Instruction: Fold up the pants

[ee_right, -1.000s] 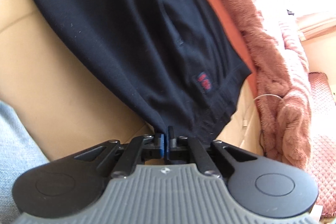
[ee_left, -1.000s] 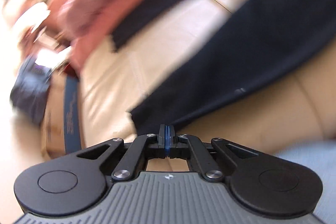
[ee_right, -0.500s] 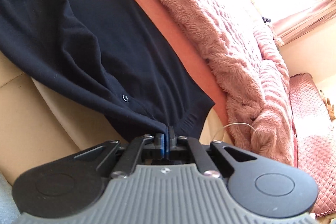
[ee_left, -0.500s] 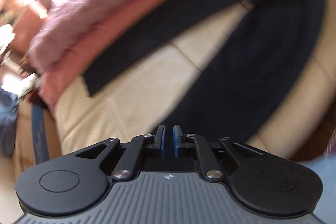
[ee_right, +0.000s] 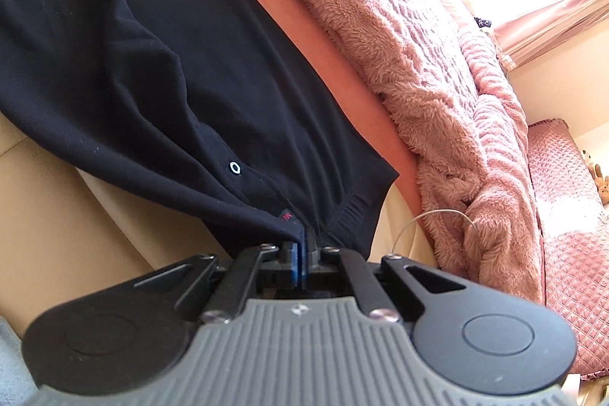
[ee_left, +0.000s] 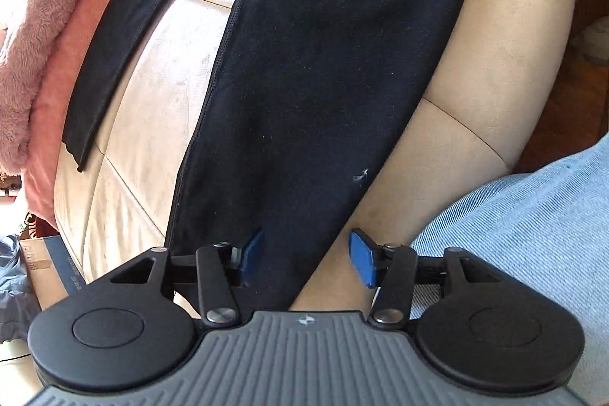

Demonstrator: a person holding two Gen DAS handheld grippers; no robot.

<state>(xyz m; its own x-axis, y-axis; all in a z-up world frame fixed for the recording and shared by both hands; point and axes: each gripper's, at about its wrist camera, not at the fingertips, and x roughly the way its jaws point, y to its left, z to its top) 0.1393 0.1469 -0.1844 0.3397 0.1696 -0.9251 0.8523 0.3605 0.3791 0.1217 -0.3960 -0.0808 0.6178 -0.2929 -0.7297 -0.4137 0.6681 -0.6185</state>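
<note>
Each wrist camera looks steeply down along its own fingers, close above the black pants (ee_left: 323,71) on the beige sofa (ee_left: 152,101); both views share the pink blanket (ee_right: 418,63).

Right claw (ee_right: 301,255) clamped on black pants (ee_right: 152,82)

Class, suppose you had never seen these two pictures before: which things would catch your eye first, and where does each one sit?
First, the black pants stretched across the cream sofa, one leg running between the open blue pads of the left gripper. Next, the right gripper, shut on the pants' waistband. Then the fluffy pink blanket, heaped along the sofa's back beside the pants.
</note>
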